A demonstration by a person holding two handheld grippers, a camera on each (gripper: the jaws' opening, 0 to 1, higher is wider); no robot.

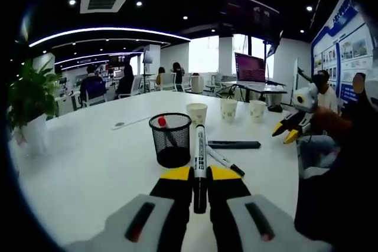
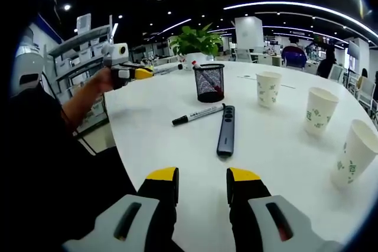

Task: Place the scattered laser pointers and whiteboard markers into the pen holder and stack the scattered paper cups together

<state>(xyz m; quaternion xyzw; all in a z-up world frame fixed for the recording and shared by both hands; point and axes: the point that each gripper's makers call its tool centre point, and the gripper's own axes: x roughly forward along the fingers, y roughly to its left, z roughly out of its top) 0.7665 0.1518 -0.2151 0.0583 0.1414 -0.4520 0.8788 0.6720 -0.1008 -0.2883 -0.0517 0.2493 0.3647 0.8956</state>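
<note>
Three paper cups [image 2: 269,88] stand apart on the white tabletop [image 2: 277,157], well beyond the mesh pen holder [image 1: 170,140] and not yet stacked. My left gripper [image 1: 200,173] is clamped on a whiteboard marker [image 1: 200,166], black cap toward me and the body pointing up and forward, its far end just beside the pen holder's rim. My right gripper [image 2: 202,182] has its jaws parted and holds nothing, hanging over bare tabletop on the near side of the pen holder.

One red-capped marker [image 1: 162,122] already stands in the pen holder. A black laser pointer [image 2: 225,129] and a second whiteboard marker [image 2: 198,114] lie flat just in front of the pen holder, close together; in the right gripper view their ends may be touching, though I cannot be sure.

My step, as I judge it, is to drop the held marker into the pen holder. The risks I see: the pen holder is light mesh, so a marker tip catching the rim or pushing sideways could tip it and spill the red-capped marker. I hold my marker near the cap end, so it could pivot in the jaws as I turn it upright. If I let go too high it could bounce out and roll toward the tabletop edge.
</note>
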